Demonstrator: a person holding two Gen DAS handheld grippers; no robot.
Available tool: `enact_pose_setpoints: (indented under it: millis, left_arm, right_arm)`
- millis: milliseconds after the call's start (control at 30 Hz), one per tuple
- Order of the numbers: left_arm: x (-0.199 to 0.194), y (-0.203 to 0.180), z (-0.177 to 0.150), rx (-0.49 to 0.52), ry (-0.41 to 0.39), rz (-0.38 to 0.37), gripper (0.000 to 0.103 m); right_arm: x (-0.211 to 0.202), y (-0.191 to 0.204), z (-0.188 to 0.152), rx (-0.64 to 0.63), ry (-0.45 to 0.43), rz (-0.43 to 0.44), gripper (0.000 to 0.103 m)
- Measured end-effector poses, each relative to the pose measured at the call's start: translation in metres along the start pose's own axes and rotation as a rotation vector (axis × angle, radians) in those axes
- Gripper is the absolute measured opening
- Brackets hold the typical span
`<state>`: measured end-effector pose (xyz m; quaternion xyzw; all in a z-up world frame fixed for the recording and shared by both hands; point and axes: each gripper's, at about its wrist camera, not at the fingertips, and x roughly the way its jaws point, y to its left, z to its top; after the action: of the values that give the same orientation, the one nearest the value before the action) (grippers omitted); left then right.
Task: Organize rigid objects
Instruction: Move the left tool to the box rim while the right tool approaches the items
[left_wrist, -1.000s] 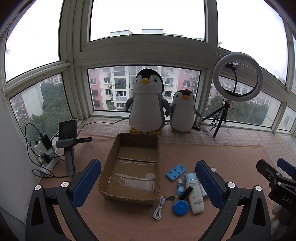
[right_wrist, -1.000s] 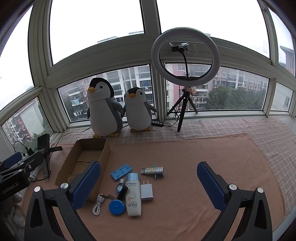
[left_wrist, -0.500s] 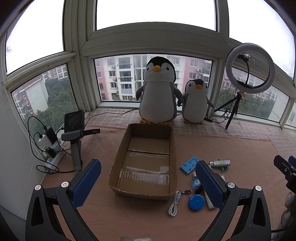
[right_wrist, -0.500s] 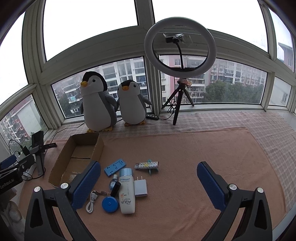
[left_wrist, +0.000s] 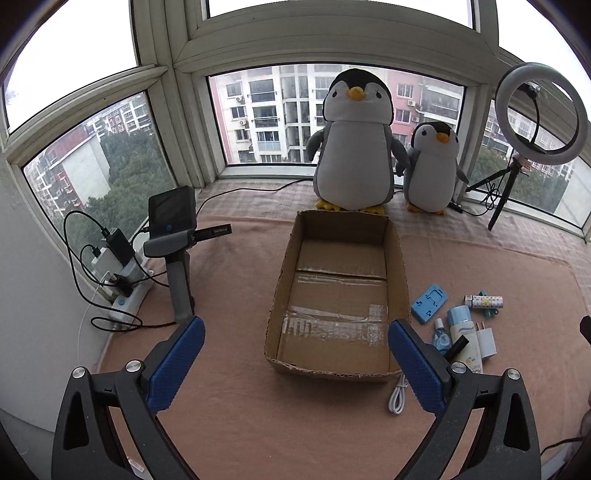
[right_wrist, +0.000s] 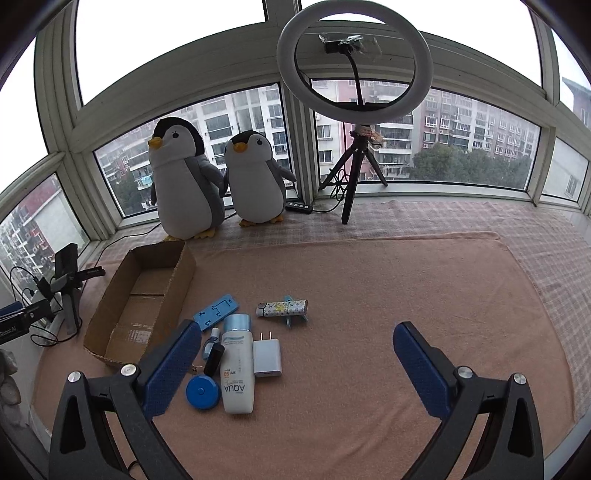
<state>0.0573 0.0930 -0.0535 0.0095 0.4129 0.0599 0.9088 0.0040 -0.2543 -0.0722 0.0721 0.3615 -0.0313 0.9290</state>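
Note:
An empty cardboard box (left_wrist: 340, 291) (right_wrist: 144, 299) lies on the pink mat. Right of it sit small items: a blue plastic stand (right_wrist: 217, 312) (left_wrist: 429, 303), a white AQUA tube (right_wrist: 238, 369) (left_wrist: 466, 339), a white charger plug (right_wrist: 266, 357) (left_wrist: 485, 339), a patterned lighter (right_wrist: 282, 308) (left_wrist: 484, 301), a round blue tape measure (right_wrist: 202, 391), a small blue bottle (right_wrist: 210, 341) and a white cable (left_wrist: 397, 395). My left gripper (left_wrist: 295, 363) hovers open in front of the box. My right gripper (right_wrist: 297, 369) hangs open above the items, nothing between its fingers.
Two plush penguins (left_wrist: 352, 144) (right_wrist: 255, 181) stand by the window behind the box. A ring light on a tripod (right_wrist: 354, 110) is at the back. A handheld device on a stand (left_wrist: 177, 243) and a power strip with cables (left_wrist: 125, 291) sit at the left edge.
Both grippers have shifted left and slightly forward; the box now sits centred in the left view and the items sit nearer in the right view. Nothing was grasped.

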Motion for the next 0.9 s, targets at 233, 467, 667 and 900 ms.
enact_pose_setpoints:
  millis: [233, 467, 667, 900]
  left_arm:
    - [0.002, 0.033, 0.023, -0.006, 0.031, 0.012, 0.099]
    - [0.075, 0.051, 0.012, -0.052, 0.189, -0.056, 0.085]
    - [0.135, 0.046, -0.006, -0.005, 0.257, -0.044, 0.074]
    - [0.191, 0.038, -0.022, 0.02, 0.334, -0.045, 0.054]
  right_arm:
    - [0.0, -0.013, 0.008, 0.01, 0.024, 0.019, 0.102]
    - [0.009, -0.018, 0.013, 0.043, 0.036, -0.02, 0.102]
    - [0.034, -0.021, 0.013, 0.057, 0.085, -0.065, 0.102]
    - [0.075, -0.025, 0.009, 0.079, 0.178, -0.072, 0.1]
